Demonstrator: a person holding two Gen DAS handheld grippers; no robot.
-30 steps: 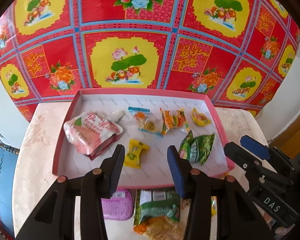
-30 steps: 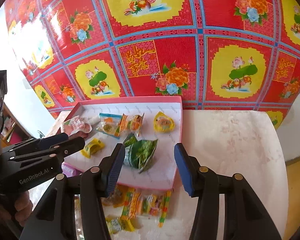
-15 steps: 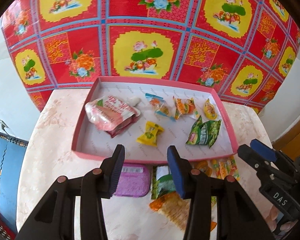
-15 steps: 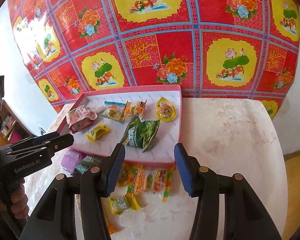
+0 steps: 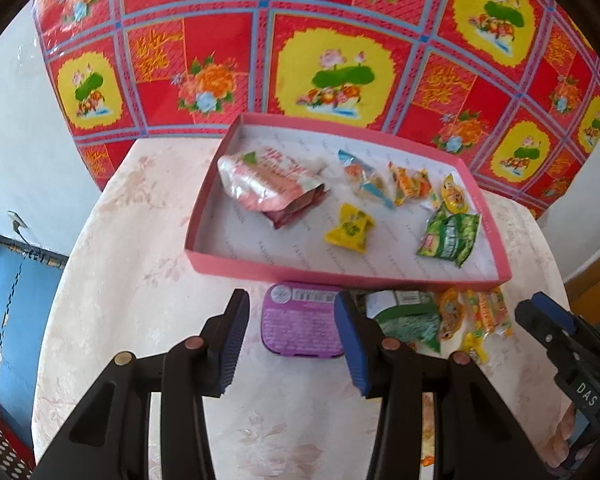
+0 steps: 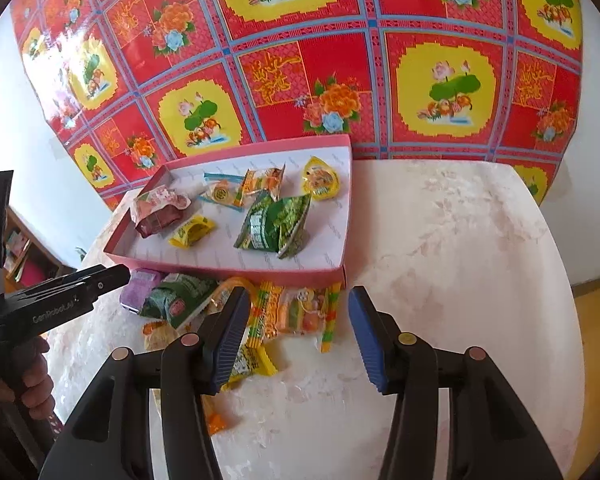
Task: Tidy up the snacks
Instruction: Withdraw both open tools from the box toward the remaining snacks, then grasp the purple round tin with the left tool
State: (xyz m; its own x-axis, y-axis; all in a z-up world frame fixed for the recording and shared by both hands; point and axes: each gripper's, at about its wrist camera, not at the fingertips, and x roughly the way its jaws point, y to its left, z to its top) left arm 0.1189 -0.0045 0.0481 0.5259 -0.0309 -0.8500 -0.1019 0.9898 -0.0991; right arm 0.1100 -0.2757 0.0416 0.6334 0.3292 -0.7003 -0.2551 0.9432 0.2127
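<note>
A shallow pink tray (image 5: 260, 270) (image 6: 236, 266) holds several snacks: a pink pouch (image 5: 268, 180), a yellow candy (image 5: 350, 230) and a green packet (image 5: 450, 240) (image 6: 276, 224). In front of the tray, on the table, lie a purple pack (image 5: 300, 326), a green bag (image 5: 408, 320) (image 6: 180, 296) and orange-yellow wrapped sweets (image 6: 296, 312). My left gripper (image 5: 290, 338) hangs open above the purple pack, nothing between its fingers. My right gripper (image 6: 298, 330) is open over the loose sweets, holding nothing.
The round marbled table (image 6: 452, 240) stands against a red and yellow flowered cloth (image 5: 340, 40). A hand (image 6: 32, 384) grips the left tool's handle. A blue floor mat (image 5: 12, 300) lies at the left beyond the table edge.
Both grippers have drawn back from the tray and sunk a little, so the loose snacks in front of the tray now show between the fingers. The jaws have kept their width.
</note>
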